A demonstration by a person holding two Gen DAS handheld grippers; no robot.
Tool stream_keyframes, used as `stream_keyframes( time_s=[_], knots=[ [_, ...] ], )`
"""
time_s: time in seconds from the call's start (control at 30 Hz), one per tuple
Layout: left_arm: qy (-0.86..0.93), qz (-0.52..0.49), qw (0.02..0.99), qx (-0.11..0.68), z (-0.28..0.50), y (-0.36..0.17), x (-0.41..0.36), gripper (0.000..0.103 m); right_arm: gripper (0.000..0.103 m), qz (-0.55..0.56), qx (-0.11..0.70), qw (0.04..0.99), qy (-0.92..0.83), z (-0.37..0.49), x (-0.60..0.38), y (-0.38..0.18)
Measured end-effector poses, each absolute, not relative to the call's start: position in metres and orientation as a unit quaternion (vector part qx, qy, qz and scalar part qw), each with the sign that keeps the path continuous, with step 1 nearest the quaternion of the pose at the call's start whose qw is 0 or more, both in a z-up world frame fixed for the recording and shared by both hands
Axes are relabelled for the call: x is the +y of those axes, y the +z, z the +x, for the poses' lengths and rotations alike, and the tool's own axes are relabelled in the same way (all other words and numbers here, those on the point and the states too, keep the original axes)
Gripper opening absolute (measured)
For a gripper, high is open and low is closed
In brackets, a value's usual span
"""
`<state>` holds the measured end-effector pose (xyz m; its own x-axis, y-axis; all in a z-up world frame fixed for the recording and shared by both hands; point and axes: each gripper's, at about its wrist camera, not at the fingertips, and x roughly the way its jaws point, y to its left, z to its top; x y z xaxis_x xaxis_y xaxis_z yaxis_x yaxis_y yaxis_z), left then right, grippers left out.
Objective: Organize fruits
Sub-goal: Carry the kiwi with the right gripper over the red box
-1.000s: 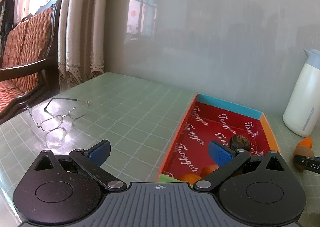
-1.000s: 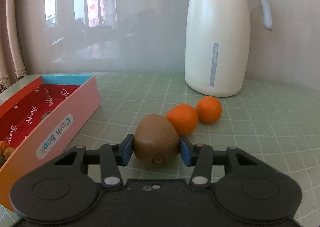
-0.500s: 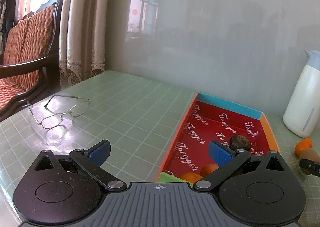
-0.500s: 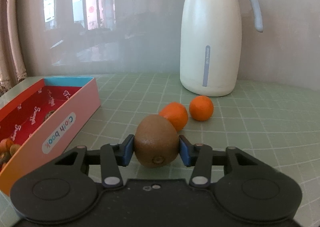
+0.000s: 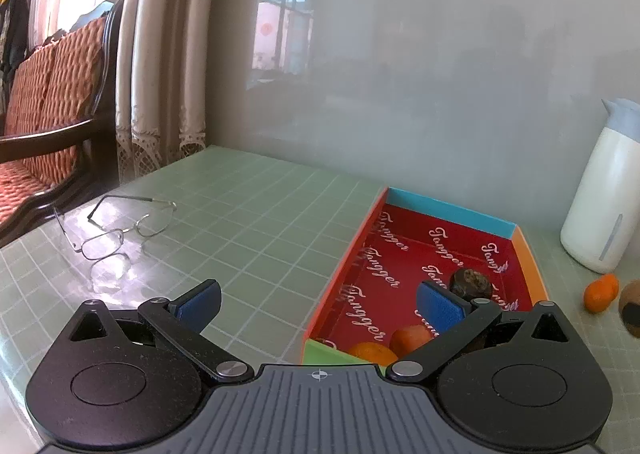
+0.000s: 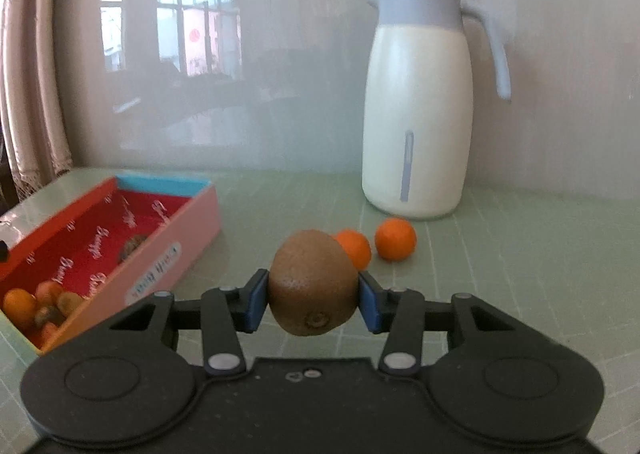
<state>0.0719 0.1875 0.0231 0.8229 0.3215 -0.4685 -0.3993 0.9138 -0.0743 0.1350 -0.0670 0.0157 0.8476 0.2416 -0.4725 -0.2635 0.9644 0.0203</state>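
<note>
My right gripper (image 6: 313,296) is shut on a brown kiwi (image 6: 313,287) and holds it above the green table, to the right of the red-lined box (image 6: 92,250). Two oranges (image 6: 394,239) lie on the table behind the kiwi. The box holds several oranges and brown fruits at its near end (image 6: 36,308). In the left wrist view my left gripper (image 5: 318,304) is open and empty over the box's near left corner (image 5: 320,348); a dark fruit (image 5: 470,284) lies inside. The kiwi shows at the right edge (image 5: 632,310).
A white thermos jug (image 6: 418,106) stands at the back right near the wall. A pair of glasses (image 5: 114,232) lies on the table to the left. A wooden chair (image 5: 44,102) stands beyond the table's left edge.
My right gripper has lifted the kiwi off the table and pulled back from the jug; more of the box's inside shows. The left gripper has stayed open, almost still.
</note>
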Motion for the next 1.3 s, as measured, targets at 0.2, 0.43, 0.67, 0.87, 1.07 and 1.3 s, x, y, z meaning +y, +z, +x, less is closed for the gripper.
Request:
stream_keyframes(
  time_s=[0.2,0.43,0.67,0.87,1.07,1.3],
  knots=[
    [0.204,-0.088,0.947,0.231,0.066,0.023,0.197,0.103,0.045,-0.029,0.234,0.961,0.143,0.128,-0.059,0.021],
    [0.221,-0.06,0.946,0.229,0.057,0.023,0.206,0.103,0.045,-0.029,0.222,0.962,0.158,0.122,-0.044,0.028],
    [0.232,-0.039,0.944,0.233,0.047,0.024,0.214,0.103,0.045,-0.023,0.209,0.962,0.171,0.118,-0.034,0.035],
    [0.231,-0.026,0.943,0.238,0.044,0.021,0.215,0.103,0.045,-0.023,0.202,0.96,0.193,0.112,-0.016,0.037],
    [0.236,-0.027,0.943,0.234,0.044,0.02,0.22,0.103,0.045,-0.026,0.194,0.956,0.217,0.105,0.005,0.037],
    [0.245,-0.018,0.943,0.223,0.04,0.02,0.223,0.103,0.045,-0.049,0.173,0.951,0.251,0.09,0.032,0.037]
  ],
)
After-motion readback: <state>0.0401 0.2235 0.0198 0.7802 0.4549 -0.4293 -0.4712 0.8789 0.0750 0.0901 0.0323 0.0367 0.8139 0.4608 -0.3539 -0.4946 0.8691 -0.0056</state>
